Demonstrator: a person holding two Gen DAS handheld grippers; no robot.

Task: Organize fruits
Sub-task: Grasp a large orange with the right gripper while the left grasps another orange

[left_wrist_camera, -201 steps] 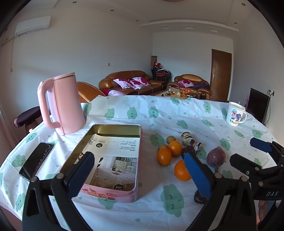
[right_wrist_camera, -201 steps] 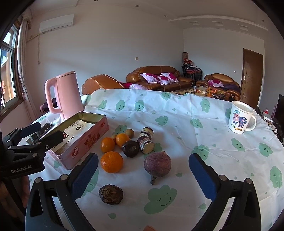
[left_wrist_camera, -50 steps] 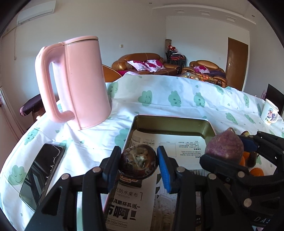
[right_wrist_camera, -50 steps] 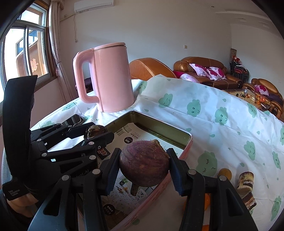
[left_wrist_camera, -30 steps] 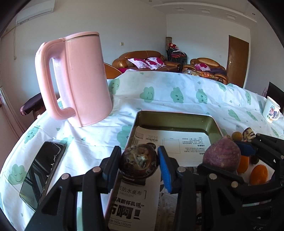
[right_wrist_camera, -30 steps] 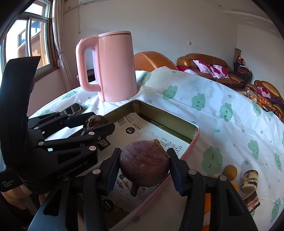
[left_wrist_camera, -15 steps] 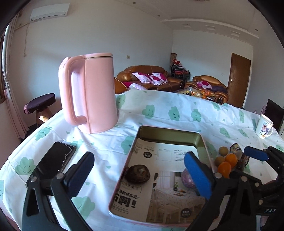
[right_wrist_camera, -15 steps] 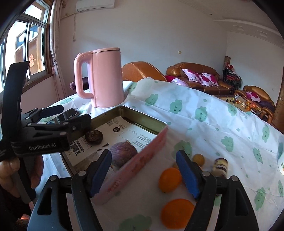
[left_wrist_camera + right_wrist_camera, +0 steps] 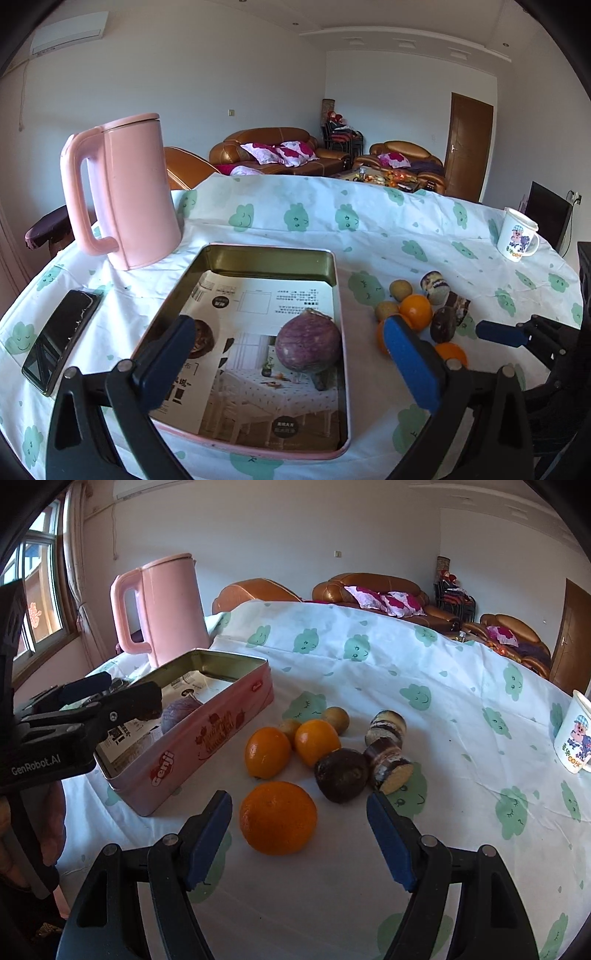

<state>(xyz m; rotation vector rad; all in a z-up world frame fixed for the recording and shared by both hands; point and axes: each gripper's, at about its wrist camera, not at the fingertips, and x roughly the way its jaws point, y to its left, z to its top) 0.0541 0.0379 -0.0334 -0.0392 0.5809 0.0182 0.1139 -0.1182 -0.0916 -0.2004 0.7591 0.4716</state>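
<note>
Left wrist view: the left claw (image 9: 291, 360) hangs spread and empty over the pink metal tin (image 9: 334, 264) holding a round purple fruit (image 9: 308, 346).

Right wrist view: the right claw (image 9: 299, 840) is spread around a firm, smooth orange (image 9: 278, 817), probably best pinched at its middle, on the cloud-print cloth surface (image 9: 461, 701) in a living room.

The left hand-held gripper (image 9: 288, 360) has its blue pad covering most of the dark brown fruit (image 9: 203, 338) in the pink tin (image 9: 271, 260), so what fruit it is, can't tell. From the right wrist view the tin's wall hides the lower half of the purple fruit (image 9: 177, 709). The mug (image 9: 574, 738) is cut off by the lens edge there. Stuff on the far coffee table (image 9: 391, 177) is too small to read, maybe fruit.
</note>
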